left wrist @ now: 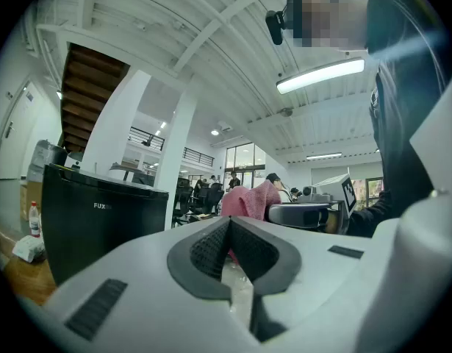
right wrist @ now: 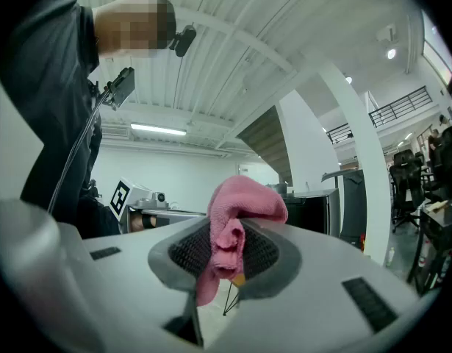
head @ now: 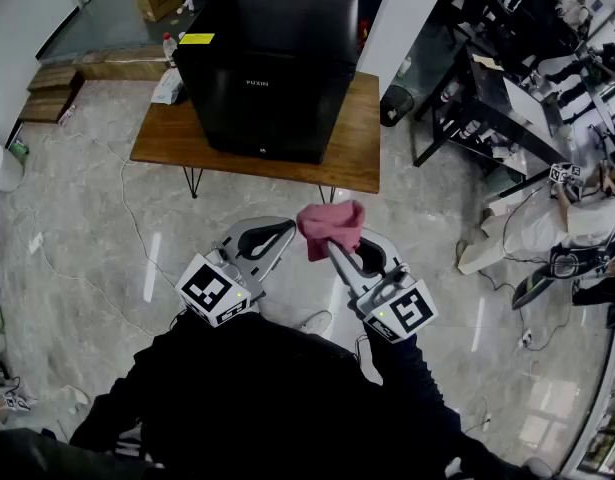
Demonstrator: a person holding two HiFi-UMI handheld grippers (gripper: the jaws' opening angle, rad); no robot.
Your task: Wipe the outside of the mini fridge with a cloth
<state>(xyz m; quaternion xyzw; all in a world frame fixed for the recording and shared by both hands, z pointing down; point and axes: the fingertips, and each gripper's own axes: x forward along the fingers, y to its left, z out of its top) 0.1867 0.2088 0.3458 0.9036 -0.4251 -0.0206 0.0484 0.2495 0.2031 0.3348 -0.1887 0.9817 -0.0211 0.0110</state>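
R gripper (head: 334,250) jaws clamped on pink cloth (head: 330,225), bunched btwn them; L gripper (head: 285,231) closed, empty.

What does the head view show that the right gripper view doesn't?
Only the head view shows the wooden table and the marble floor. Only the right gripper view shows the ceiling lamp and, close up, the jaws pinching the cloth. Both show the pink cloth held in the right tool, and the black fridge.
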